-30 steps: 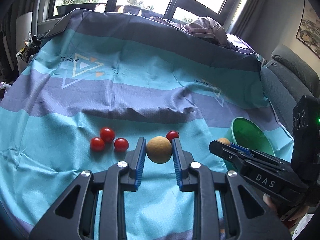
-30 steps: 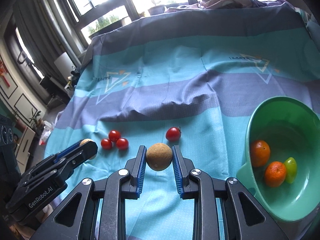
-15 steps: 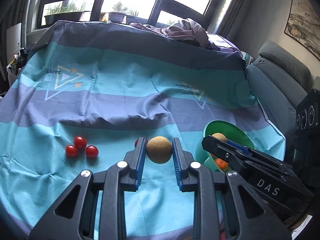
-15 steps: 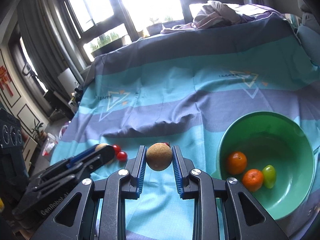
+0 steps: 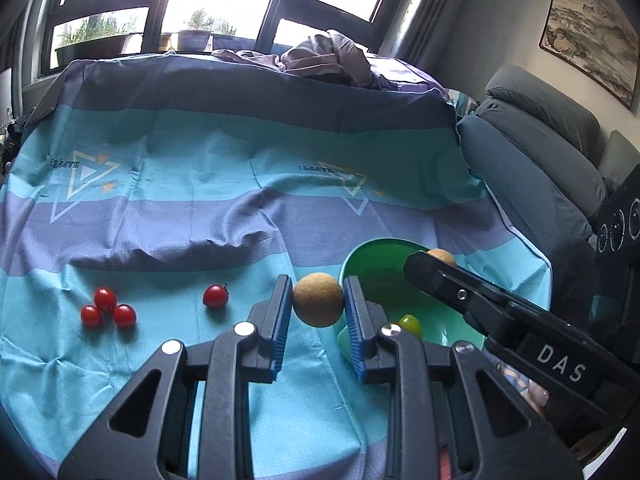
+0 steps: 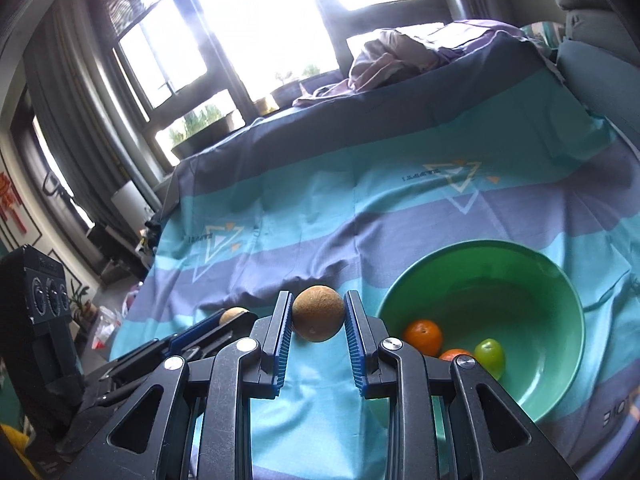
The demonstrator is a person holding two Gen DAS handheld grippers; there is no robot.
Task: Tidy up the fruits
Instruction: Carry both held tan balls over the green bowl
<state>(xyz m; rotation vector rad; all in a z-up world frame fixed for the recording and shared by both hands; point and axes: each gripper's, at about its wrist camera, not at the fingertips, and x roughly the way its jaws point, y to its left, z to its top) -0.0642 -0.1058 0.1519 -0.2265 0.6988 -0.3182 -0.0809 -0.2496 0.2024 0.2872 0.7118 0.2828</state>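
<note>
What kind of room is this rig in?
Probably a home living room: a grey sofa beside the work surface, a framed landscape painting on the wall, and potted plants on the windowsill. A striped cloth covers the surface.

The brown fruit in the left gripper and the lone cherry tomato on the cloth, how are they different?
The brown fruit is tan, dull and larger; the cherry tomato is red, glossy and smaller. The brown fruit is clamped off the cloth by the left gripper; the tomato lies free on the cloth. Both are round.
</note>
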